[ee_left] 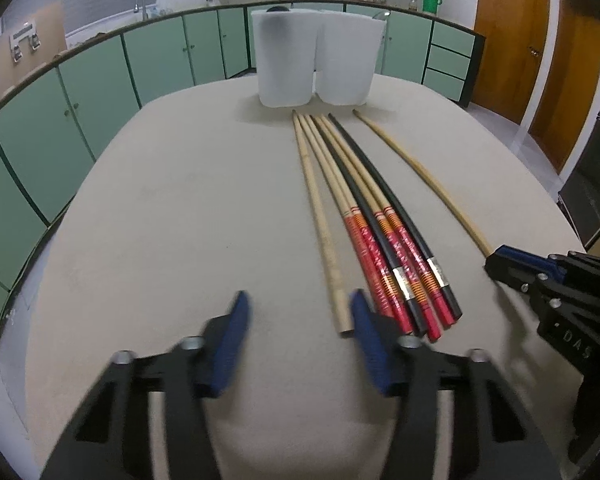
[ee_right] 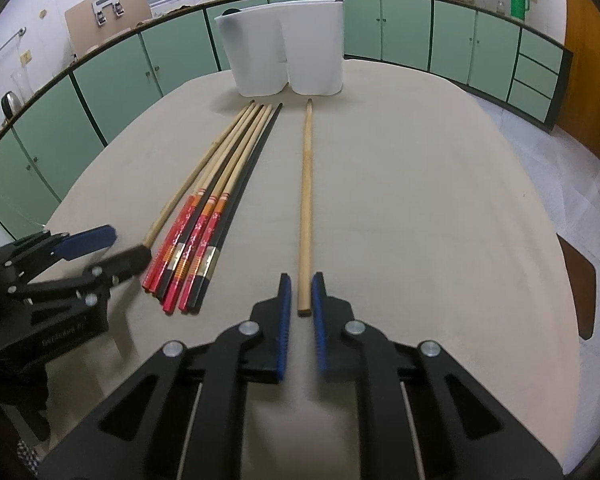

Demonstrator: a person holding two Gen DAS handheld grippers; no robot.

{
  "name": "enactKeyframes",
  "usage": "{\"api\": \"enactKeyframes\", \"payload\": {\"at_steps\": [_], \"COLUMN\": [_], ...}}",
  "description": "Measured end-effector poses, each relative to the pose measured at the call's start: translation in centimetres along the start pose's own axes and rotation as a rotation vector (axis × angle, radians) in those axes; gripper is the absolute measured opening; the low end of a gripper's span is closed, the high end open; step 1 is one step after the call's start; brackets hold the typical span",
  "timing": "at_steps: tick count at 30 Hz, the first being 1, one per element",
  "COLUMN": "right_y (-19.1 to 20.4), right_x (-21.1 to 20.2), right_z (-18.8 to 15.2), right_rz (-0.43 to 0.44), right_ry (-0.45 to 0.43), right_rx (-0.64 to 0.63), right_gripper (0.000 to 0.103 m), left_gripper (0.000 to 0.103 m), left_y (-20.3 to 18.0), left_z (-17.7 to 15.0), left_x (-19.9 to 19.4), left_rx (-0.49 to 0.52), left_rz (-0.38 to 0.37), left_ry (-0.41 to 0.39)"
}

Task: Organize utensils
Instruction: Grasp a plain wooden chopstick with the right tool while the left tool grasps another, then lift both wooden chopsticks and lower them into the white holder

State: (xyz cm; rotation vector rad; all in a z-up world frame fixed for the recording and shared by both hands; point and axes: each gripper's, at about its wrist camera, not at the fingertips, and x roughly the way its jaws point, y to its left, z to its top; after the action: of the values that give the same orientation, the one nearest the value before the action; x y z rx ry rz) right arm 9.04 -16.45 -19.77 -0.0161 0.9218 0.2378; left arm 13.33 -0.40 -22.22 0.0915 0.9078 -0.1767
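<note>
Blue-padded jaws of the right gripper [ee_right: 301,294] sit narrowly apart on either side of the near end of a lone bamboo chopstick [ee_right: 306,204], not visibly pinching it. That stick lies on the beige tabletop [ee_right: 440,208], apart from a bundle of chopsticks [ee_left: 374,224], plain, red-handled and black, lying side by side. Over there the left gripper [ee_left: 298,312] has its jaws spread wide, the right-hand pad just beside the bundle's butt ends. Two white holders [ee_left: 314,58] stand beyond the tips
</note>
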Motion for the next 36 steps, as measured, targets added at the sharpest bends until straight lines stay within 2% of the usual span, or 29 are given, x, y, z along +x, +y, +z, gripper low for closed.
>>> {"api": "enactKeyframes", "payload": {"at_steps": [1,3,4,11,17,29,36], "right_y": [0.1,0.2,0.2,0.4,0.4,-1.1,-1.3], "right_x": [0.1,0.1,0.1,-0.9,-4.0,-9.8,-11.4], "right_z": [0.1,0.1,0.1,0.4,2.2,8.1,13.1], "right_rz": [0.001,-0.002,-0.005,0.017,0.039,0.086,0.109], "right_ry": [0.000,0.001,0.001,-0.019,-0.086,-0.210,-0.240], "right_rx": [-0.003,-0.007,-0.010,-0.017,-0.027,0.009,-0.025], "right_gripper": [0.007,0.007,0.007,0.006,0.006,0.006,0.006], "left_gripper": [0.024,0.010,0.008,0.007,0.007,0.007,0.007], "left_y": [-0.1,-0.2,-0.2,-0.3,0.3,1.5,2.2], "left_z": [0.0,0.0,0.0,0.0,1.5,7.8,11.7], "left_x": [0.0,0.0,0.0,-0.8,-4.4,-11.8,-12.5], "left_rx": [0.001,-0.007,-0.014,-0.021,-0.022,-0.008,-0.004], "left_rz": [-0.004,-0.026,-0.031,-0.020,-0.001,-0.009,-0.041], "left_ry": [-0.003,-0.004,-0.006,-0.018,-0.100,-0.324,-0.380]}}
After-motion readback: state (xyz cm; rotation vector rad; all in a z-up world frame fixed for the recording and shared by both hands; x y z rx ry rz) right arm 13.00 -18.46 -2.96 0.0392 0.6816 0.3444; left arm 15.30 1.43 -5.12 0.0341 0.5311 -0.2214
